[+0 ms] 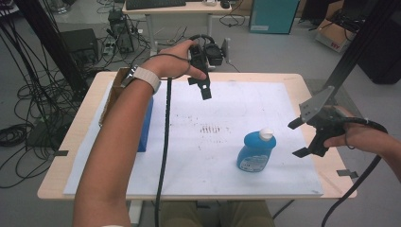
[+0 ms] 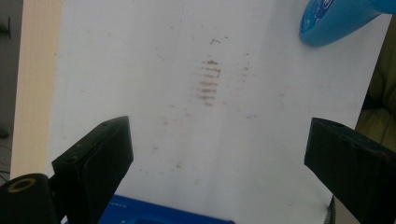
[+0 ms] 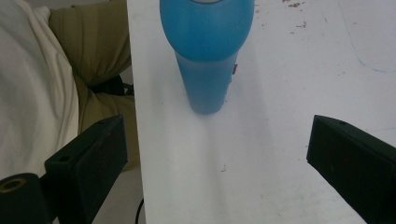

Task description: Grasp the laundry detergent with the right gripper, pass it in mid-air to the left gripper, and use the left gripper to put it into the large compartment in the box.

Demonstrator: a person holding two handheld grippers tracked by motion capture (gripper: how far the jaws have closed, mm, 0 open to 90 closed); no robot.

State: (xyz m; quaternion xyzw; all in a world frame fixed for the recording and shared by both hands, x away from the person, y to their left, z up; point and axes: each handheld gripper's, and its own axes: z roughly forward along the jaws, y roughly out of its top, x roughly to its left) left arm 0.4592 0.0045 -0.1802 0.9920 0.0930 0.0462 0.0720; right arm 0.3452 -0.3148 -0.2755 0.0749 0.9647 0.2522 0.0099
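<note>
the step in hand looks like the approach to a grasp: the right claw point(image 1: 299, 138) hangs just off the bench's point(image 1: 85, 127) right edge, jaws spread wide and empty, pointed at the bottle point(image 1: 256, 151). the bottle stands upright on the white sheet point(image 1: 198, 161), right of the middle and nearer the bench's near edge, well apart from everything else. in the right gripper view the bottle point(image 3: 205, 56) sits ahead between the two black jaws, not yet between them.

the left claw point(image 1: 205, 89) is raised over the far edge, jaws also spread and holding nothing; in its own view they frame the stained sheet and a blue box point(image 2: 154, 215) below.

the next move, i judge, calls for sliding the right claw level toward the bottle until the jaws straddle its body, then closing gently, since a push from one jaw could tip it.

the bottle is smooth, translucent blue plastic, wide and rounded at the shoulder, narrower seen edge-on, with a white cap point(image 1: 266, 134) and a printed label. the sheet is matte white with brown scuff marks near its middle; the bench is pale wood.
</note>
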